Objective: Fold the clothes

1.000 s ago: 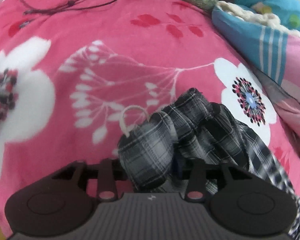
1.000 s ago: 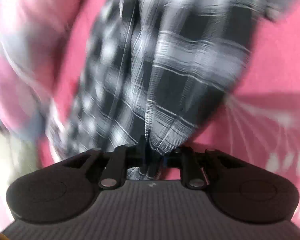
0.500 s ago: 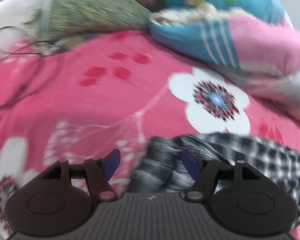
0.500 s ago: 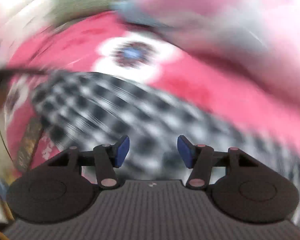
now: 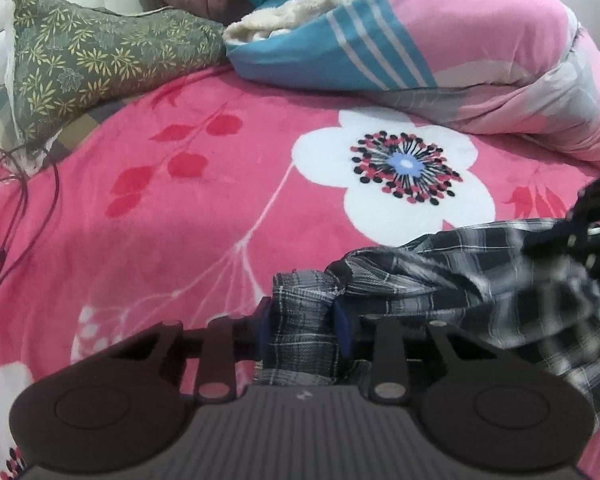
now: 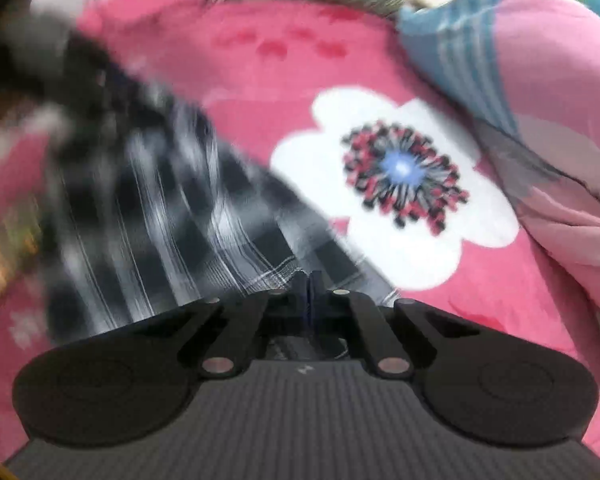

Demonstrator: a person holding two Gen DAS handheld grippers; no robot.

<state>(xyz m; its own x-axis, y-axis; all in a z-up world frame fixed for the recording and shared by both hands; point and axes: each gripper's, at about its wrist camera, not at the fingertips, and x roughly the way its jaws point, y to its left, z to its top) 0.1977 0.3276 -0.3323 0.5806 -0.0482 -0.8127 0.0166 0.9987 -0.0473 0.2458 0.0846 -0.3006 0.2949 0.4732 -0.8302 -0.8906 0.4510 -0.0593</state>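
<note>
The left gripper pinches a bunched wad of the plaid garment, which trails off to its right over the pink floral blanket. The right gripper is pressed together on a thin edge of the same cloth. That thin edge may slip free, and the bunched hold risks a crooked fold.

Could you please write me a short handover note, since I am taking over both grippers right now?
Left claw: shut on a bunched edge of the plaid shirt.
Right claw: shut on another edge of the same shirt; that view is blurred.
The shirt hangs crumpled between the two claws above the pink flowered blanket.
Done: both edges gripped.
Left: spread it flat, then fold.
</note>
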